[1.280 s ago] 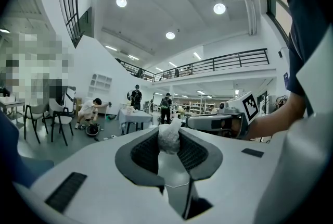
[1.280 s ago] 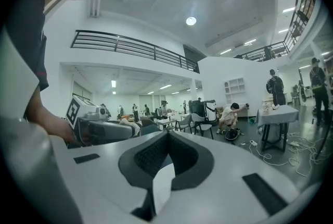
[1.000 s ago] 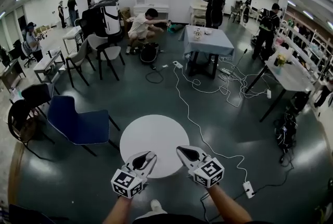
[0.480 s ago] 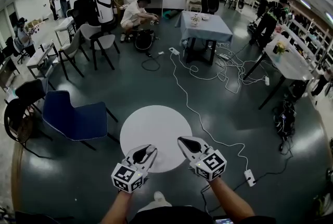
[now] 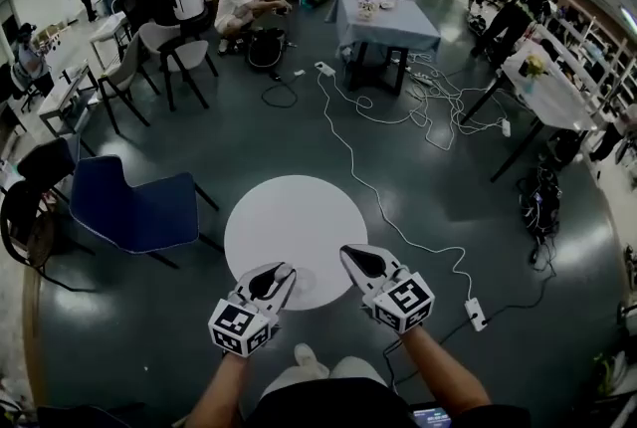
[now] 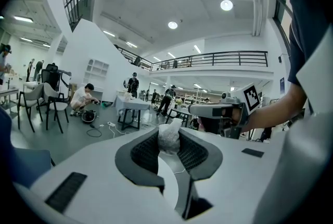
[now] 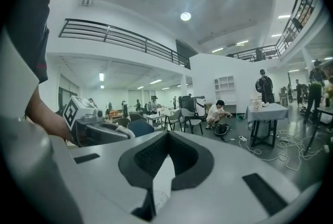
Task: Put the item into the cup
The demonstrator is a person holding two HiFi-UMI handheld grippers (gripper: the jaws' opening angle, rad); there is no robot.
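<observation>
The left gripper (image 5: pixel 271 283) is clamped on a white crumpled item (image 6: pixel 168 137) and holds it over the near edge of the round table (image 5: pixel 299 217). The right gripper (image 5: pixel 360 264) is near it, over the same edge, with its jaws together and nothing between them.

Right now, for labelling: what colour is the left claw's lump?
Lump: whitish, best in left gripper view.

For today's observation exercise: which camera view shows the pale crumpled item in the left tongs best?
The left gripper view: the crumpled item sits close up, pinched between the left tongs. The head view shows only a small pale speck at their tips; the right gripper view catches just a pale sliver, far left.
</observation>
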